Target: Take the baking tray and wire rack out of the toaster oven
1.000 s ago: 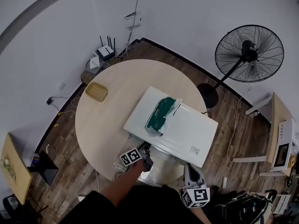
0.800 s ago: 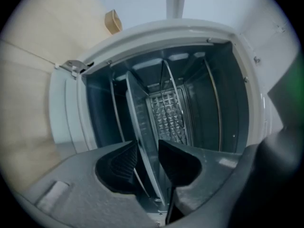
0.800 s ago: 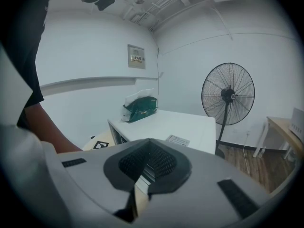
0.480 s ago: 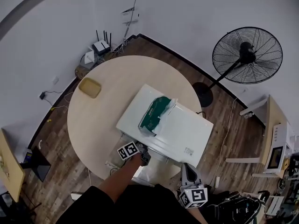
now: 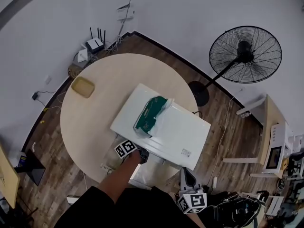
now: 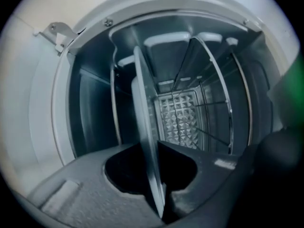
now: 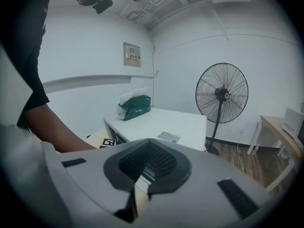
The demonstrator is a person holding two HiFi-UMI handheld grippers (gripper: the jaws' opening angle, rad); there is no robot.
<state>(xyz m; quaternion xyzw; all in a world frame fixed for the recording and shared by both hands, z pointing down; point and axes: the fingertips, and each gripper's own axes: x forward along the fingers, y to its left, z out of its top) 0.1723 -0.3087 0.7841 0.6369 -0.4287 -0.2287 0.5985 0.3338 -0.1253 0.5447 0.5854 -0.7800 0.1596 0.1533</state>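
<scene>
Left gripper (image 6: 151, 151), its jaws just closed in, pinches what seems the baking tray (image 6: 142, 103).

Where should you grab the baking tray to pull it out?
Grip the baking tray by its front lip, straight in through the open front of the toaster oven: that thin edge faces outward. The left tongs have just closed on it.
</scene>
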